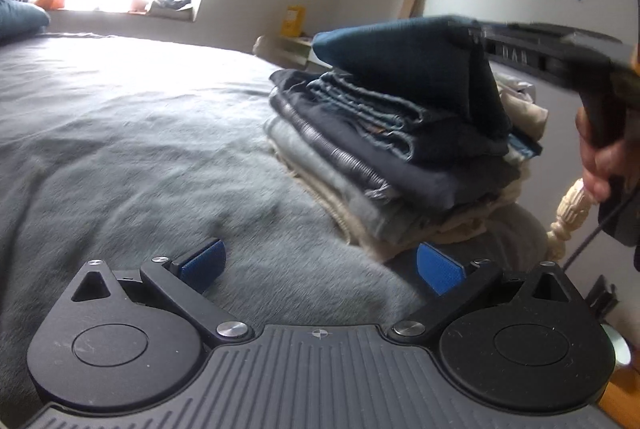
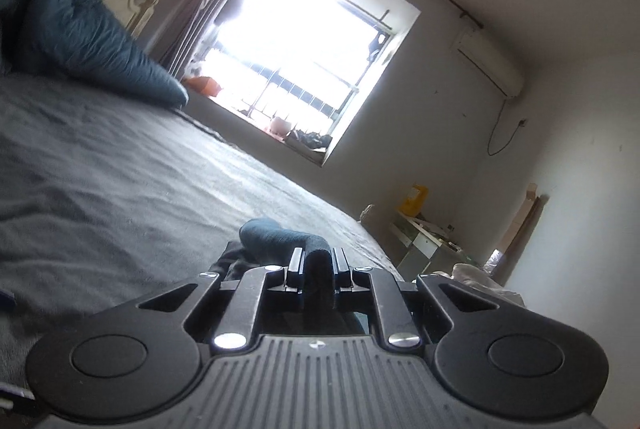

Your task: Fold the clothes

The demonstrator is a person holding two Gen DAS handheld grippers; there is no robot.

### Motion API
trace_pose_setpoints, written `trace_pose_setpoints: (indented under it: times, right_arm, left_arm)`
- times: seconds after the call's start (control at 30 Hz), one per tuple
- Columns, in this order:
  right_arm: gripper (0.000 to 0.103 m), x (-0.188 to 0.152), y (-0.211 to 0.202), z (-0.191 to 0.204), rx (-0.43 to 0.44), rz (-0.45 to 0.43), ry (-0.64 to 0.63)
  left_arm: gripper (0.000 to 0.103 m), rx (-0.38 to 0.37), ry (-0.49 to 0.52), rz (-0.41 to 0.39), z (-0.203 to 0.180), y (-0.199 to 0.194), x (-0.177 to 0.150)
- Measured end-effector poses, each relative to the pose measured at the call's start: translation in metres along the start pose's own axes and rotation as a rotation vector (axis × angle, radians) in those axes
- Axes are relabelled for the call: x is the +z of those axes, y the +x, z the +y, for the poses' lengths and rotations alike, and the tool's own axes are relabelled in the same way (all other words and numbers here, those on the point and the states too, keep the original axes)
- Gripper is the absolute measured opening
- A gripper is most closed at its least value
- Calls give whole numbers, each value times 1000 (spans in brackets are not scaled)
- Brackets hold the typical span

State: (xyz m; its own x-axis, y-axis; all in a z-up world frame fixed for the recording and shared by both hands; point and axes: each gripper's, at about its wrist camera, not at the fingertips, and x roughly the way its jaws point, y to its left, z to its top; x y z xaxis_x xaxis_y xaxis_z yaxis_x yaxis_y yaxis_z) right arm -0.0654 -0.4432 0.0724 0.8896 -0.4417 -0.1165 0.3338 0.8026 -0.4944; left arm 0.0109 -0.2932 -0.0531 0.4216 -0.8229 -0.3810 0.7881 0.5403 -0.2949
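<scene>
A stack of folded clothes, jeans and grey and cream pieces, sits on the grey bed at the right. A dark teal garment hangs folded just over the top of the stack, and my right gripper holds it from the right. In the right wrist view the right gripper is shut on a fold of this teal garment, with the view rolled sideways. My left gripper stands open low over the blanket, in front of the stack, with nothing between its blue pads.
A person's hand grips the right tool's handle at the right edge. A carved cream bedpost stands behind the stack. A teal pillow lies at the headboard. A bright window and a yellow box on a low shelf are beyond the bed.
</scene>
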Motion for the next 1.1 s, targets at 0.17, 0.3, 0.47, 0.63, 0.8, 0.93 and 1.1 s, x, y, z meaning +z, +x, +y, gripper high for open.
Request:
trace_pose_setpoints:
  times: [0.17,0.3,0.47,0.63,0.8,0.93,1.1]
  right_arm:
    - [14,-5,6,-2,26,0,30]
    - [14,-28,10,31,81,29,-33]
    - [14,-31,1,44,77,15,-52]
    - [24,-58,3,64,108,67,-113]
    - [40,-61,-35,39,177,-19,108]
    - [40,-75,-63,-16,173,-43,394]
    - [40,-108,-62,-97,2,15,638]
  left_arm:
    - [103,-40,-18,7,3,9,-6]
    - [103,-37,-41,40,7,14,-12]
    - [103,-28,-50,40,10,9,-12]
    - [103,-20,-85,6,20,0,-3]
    - [103,17,-90,-42,32,-7,21]
    - [103,-23,-68,-102,27,-9,49]
    - [103,-122,55,-160,-16,3,80]
